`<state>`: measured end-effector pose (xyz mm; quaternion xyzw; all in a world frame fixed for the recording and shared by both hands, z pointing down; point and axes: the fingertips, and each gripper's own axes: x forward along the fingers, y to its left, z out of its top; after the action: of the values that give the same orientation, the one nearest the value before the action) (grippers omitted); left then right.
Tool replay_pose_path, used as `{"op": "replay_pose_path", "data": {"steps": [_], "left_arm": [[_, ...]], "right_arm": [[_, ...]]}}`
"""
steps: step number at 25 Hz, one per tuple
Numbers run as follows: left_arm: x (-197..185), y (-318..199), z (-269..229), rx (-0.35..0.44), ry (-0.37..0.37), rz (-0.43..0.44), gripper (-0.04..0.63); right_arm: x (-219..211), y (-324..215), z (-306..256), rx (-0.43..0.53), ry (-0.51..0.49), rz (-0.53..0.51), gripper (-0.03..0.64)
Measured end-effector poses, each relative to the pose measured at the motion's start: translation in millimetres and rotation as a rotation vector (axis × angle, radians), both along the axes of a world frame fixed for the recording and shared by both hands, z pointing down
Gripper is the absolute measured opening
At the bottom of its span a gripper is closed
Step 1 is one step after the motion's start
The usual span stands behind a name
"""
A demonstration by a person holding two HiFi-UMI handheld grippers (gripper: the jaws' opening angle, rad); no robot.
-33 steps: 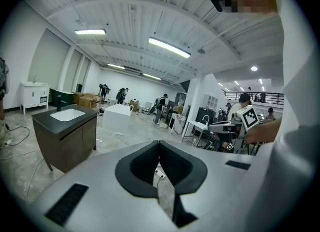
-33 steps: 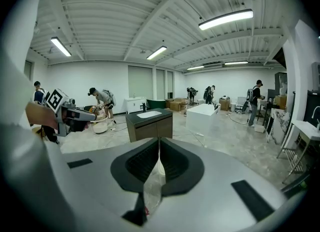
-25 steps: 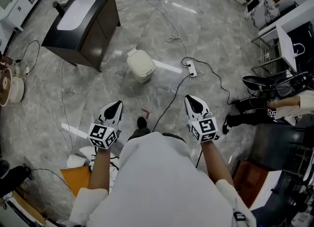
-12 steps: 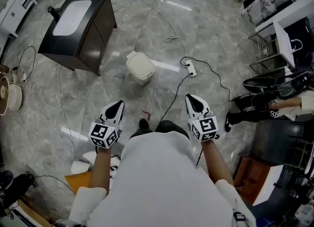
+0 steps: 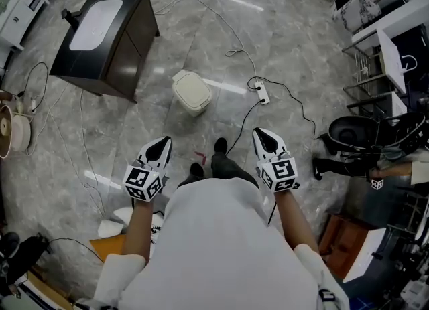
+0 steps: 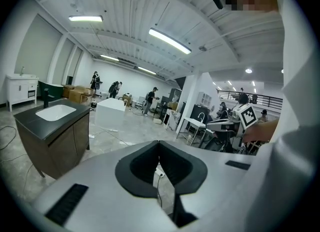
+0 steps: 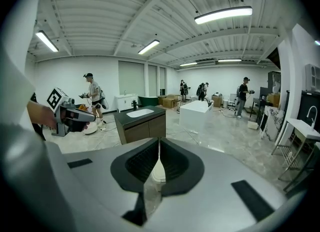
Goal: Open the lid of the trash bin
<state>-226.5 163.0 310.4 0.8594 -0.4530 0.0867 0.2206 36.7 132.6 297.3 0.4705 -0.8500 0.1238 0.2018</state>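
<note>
Both the left gripper (image 5: pixel 161 142) and the right gripper (image 5: pixel 263 136) are clenched shut on nothing. The trash bin (image 5: pixel 192 93) stands on the floor well ahead of them, between their lines and nearer the left one. Its cream lid (image 5: pixel 192 86) looks like light, stiff, smooth plastic, probably hinged. An exposed rim edge seems the best place to lift.

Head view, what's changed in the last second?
One black shoe has stepped forward toward the trash bin. The left tongs and right tongs stay shut, empty, held out ahead; the lid stays closed.
</note>
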Motion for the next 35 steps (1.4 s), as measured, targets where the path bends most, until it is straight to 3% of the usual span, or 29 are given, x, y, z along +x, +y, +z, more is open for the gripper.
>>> {"op": "replay_pose_path", "data": {"steps": [20, 35], "left_arm": [[64.9, -115.9, 44.4, -0.127, -0.072, -0.023, 0.018], [115.7, -178.0, 122.3, -0.257, -0.23, 0.032, 0.018]], "right_arm": [[27.6, -131.7, 51.9, -0.126, 0.012, -0.142, 0.032], [60.7, -182.1, 125.3, -0.231, -0.002, -0.221, 0.032]]}}
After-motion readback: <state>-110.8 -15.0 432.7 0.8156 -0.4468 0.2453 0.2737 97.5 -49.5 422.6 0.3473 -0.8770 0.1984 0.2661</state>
